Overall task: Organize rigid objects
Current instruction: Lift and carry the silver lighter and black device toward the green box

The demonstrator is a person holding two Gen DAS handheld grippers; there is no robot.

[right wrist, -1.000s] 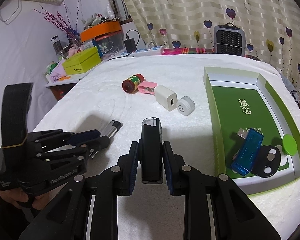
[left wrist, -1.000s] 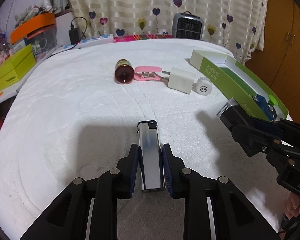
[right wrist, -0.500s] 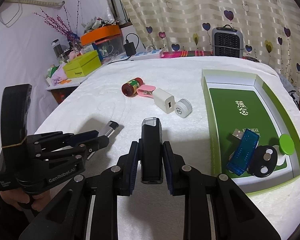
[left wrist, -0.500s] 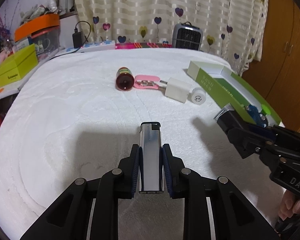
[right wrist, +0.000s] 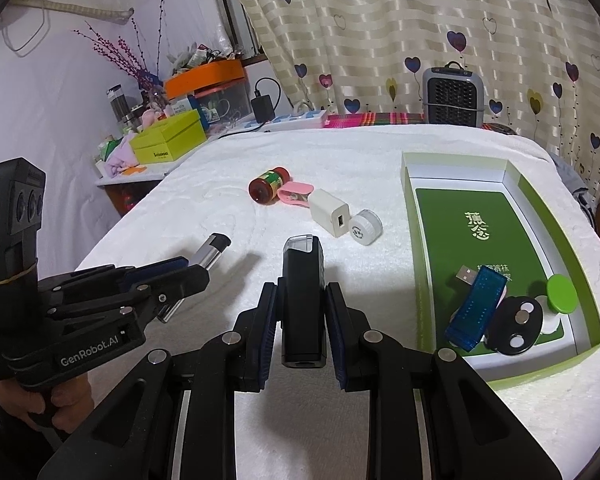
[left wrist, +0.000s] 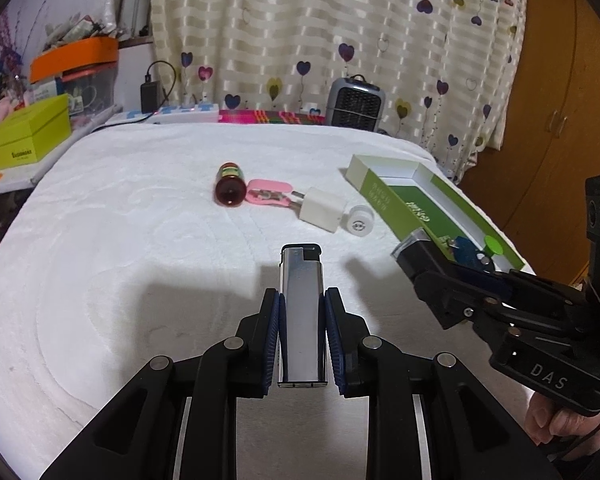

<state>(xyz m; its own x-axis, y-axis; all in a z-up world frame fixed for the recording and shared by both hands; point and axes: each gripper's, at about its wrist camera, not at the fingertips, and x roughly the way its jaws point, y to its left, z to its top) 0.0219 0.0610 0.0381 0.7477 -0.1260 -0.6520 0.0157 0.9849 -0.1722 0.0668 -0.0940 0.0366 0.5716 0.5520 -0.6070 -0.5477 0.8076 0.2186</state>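
Left wrist view, left tool (left wrist: 302, 312): pinching a silver lighter (left wrist: 301, 312), lifted above the white bed (left wrist: 120, 220).
Left wrist view, writing: "DAS" on the right tool's (left wrist: 410, 254) body.
Right wrist view, right tool (right wrist: 302, 316): pinching a black lighter (right wrist: 302, 300) beside the green box (right wrist: 560, 236).
Right wrist view, writing: "GenRobot.AI" on the left tool.
Right wrist view only: blue USB stick (right wrist: 476, 310) lying inside the box.

My left gripper (left wrist: 302, 322) clamps a silver lighter (left wrist: 302, 312), black cap pointing forward, lifted off the white cloth. My right gripper (right wrist: 302, 320) clamps a black lighter (right wrist: 303, 300) with a clear top. The green box (right wrist: 540, 196) already contains a blue USB stick (right wrist: 476, 308), a black disc and a green cap.
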